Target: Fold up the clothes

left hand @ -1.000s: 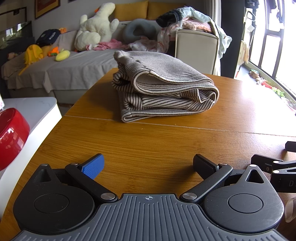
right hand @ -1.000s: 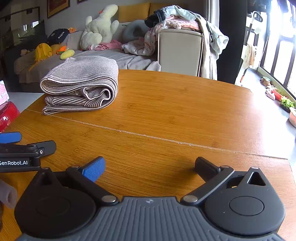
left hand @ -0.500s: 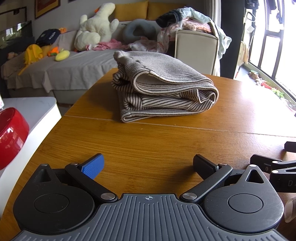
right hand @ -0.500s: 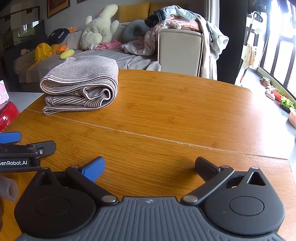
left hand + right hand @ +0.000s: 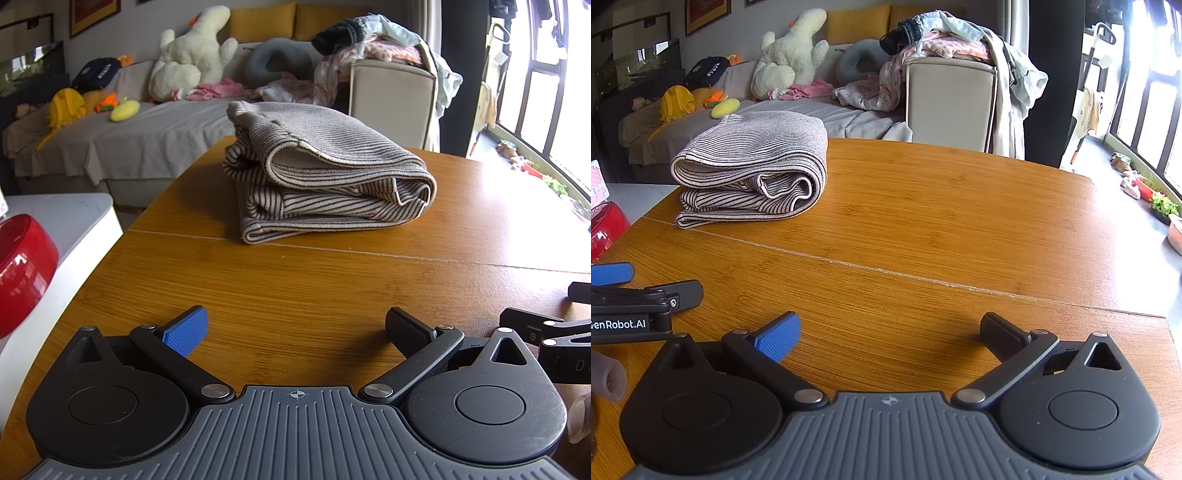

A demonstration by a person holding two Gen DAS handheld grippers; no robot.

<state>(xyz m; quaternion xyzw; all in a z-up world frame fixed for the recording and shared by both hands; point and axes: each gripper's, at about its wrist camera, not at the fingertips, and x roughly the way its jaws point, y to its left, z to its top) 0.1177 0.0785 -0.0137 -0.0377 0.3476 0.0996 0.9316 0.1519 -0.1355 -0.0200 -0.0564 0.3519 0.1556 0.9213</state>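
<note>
A striped beige garment [image 5: 325,173] lies folded in a thick bundle on the far left part of the wooden table [image 5: 295,295]; the right wrist view shows the garment [image 5: 753,166] at upper left. My left gripper [image 5: 295,332] rests low over the near table edge, open, nothing between its fingers, well short of the bundle. My right gripper [image 5: 890,334] is open and empty too, beside the left one. Each gripper appears at the edge of the other's view: the right gripper [image 5: 546,325] and the left gripper [image 5: 646,284].
A red bowl [image 5: 22,269] sits on a white counter [image 5: 74,221] left of the table. Behind the table stand a sofa with plush toys [image 5: 192,55] and a chair piled with clothes [image 5: 384,48]. Windows [image 5: 546,74] are at the right.
</note>
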